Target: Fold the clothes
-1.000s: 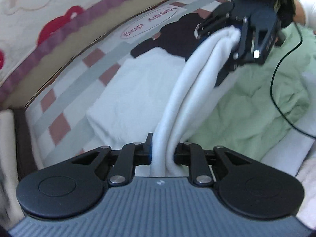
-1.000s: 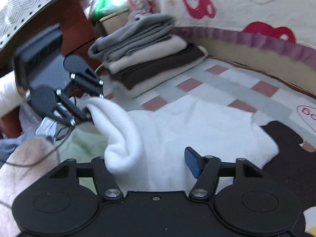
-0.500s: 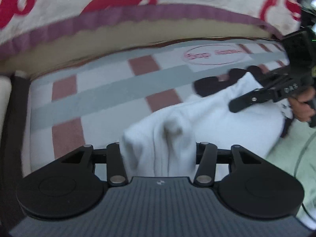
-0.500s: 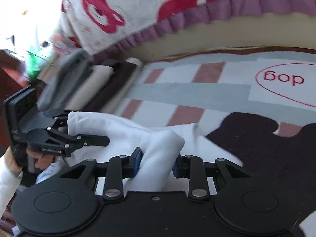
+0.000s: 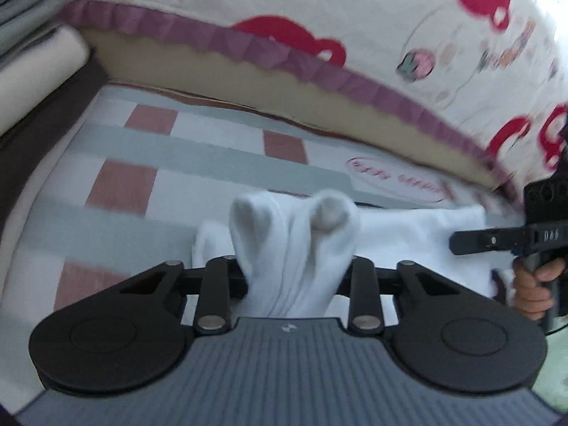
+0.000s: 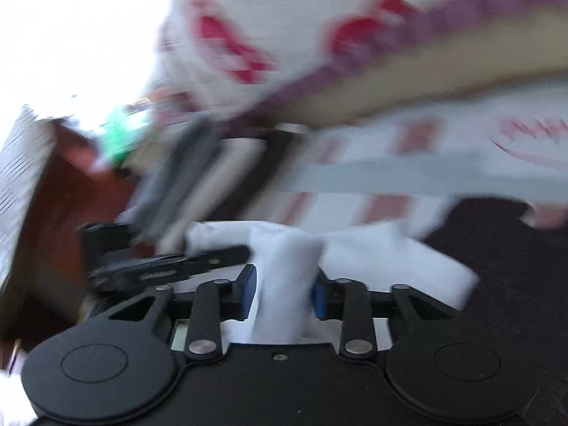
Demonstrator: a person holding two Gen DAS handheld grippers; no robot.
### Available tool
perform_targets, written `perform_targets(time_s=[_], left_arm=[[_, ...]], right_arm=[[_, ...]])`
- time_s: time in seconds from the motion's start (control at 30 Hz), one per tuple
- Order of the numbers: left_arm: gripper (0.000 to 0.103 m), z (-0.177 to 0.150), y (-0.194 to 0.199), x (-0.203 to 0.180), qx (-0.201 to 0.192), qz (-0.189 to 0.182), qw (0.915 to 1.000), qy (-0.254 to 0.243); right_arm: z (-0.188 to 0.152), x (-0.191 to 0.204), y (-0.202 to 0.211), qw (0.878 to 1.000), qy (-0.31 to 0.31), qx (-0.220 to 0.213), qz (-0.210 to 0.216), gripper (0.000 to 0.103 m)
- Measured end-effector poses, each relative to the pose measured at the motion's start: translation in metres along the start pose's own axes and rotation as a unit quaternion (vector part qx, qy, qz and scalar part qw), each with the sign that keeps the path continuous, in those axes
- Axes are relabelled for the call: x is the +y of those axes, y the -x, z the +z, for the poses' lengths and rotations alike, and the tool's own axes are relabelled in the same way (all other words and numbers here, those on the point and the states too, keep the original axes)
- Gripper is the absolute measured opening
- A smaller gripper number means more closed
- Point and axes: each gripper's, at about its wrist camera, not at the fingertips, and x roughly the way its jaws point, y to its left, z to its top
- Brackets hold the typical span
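Two grippers carry one edge of the white garment [image 5: 419,227] above the checked bedsheet [image 5: 198,149], its far part lying flat there. Your left gripper [image 5: 294,277] has its jaws closed on a thick bunch of cloth; your right gripper [image 6: 284,294] pinches another bunch between its blue pads [image 6: 247,293]. Keep both level and equally taut, so the fold lands square. Both point forward, low over the sheet, side by side, towards the patterned bolster [image 5: 355,17].
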Motion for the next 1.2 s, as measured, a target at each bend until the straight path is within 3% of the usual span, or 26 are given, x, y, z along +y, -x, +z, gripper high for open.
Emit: perform_targets(time_s=[0.1, 0.17, 0.23, 0.3, 0.43, 0.5, 0.63, 0.73, 0.8, 0.83, 0.93, 1.03, 1.07, 1.1, 1.17, 1.2], left_arm=[[0.044, -0.03, 0.037, 0.006, -0.014, -0.005, 0.9989, 0.044], [0.061, -0.053, 0.049, 0.008, 0.012, 0.022, 0.996, 0.085], [0.063, -0.074, 0.057, 0.01, 0.039, 0.051, 0.9897, 0.128], [0.063, -0.089, 0.069, 0.015, 0.034, 0.05, 0.9827, 0.175], [0.063, -0.106, 0.088, 0.028, 0.013, 0.025, 0.964, 0.264], [0.063, -0.115, 0.095, 0.033, 0.006, 0.008, 0.9533, 0.302], [0.063, -0.132, 0.109, 0.042, -0.01, -0.026, 0.9263, 0.376], [0.064, -0.148, 0.118, 0.049, -0.029, -0.074, 0.8877, 0.454], [0.064, -0.155, 0.122, 0.045, -0.035, -0.093, 0.8709, 0.481], [0.065, -0.156, 0.125, 0.041, -0.039, -0.097, 0.867, 0.487], [0.07, -0.158, 0.133, 0.029, -0.062, -0.052, 0.8589, 0.506], [0.083, -0.162, 0.158, 0.008, -0.148, 0.088, 0.8394, 0.515], [0.085, -0.162, 0.157, 0.003, -0.158, 0.083, 0.8471, 0.501], [0.085, -0.164, 0.149, 0.003, -0.134, 0.06, 0.8457, 0.513], [0.085, -0.168, 0.134, 0.003, -0.086, 0.015, 0.8397, 0.536], [0.085, -0.173, 0.13, 0.001, -0.082, 0.002, 0.8304, 0.551]], right_arm=[[-0.019, 0.03, 0.012, 0.999, 0.045, 0.03, 0.003, 0.034], [-0.036, 0.033, 0.023, 0.999, 0.004, 0.041, 0.029, 0.043], [-0.053, 0.028, 0.036, 0.997, -0.058, 0.022, 0.046, 0.066], [-0.066, 0.019, 0.05, 0.994, -0.106, -0.004, 0.034, 0.068], [-0.069, -0.003, 0.053, 0.985, -0.145, 0.011, -0.089, 0.069], [-0.07, -0.016, 0.047, 0.976, -0.176, 0.017, -0.126, 0.071], [-0.073, -0.044, 0.02, 0.951, -0.276, 0.02, -0.136, 0.071], [-0.073, -0.043, 0.006, 0.948, -0.287, 0.029, -0.132, 0.071], [-0.074, -0.042, -0.002, 0.949, -0.288, 0.034, -0.126, 0.071], [-0.075, -0.043, -0.005, 0.948, -0.293, 0.034, -0.122, 0.072], [-0.083, -0.046, -0.012, 0.944, -0.308, 0.032, -0.11, 0.074], [-0.085, -0.044, -0.016, 0.946, -0.303, 0.016, -0.11, 0.077], [-0.084, -0.041, -0.018, 0.948, -0.297, 0.01, -0.115, 0.076], [-0.083, -0.038, -0.02, 0.95, -0.287, 0.006, -0.121, 0.071], [-0.073, -0.033, -0.031, 0.958, -0.247, 0.012, -0.142, 0.066], [-0.067, -0.028, -0.036, 0.963, -0.223, 0.013, -0.151, 0.048]])
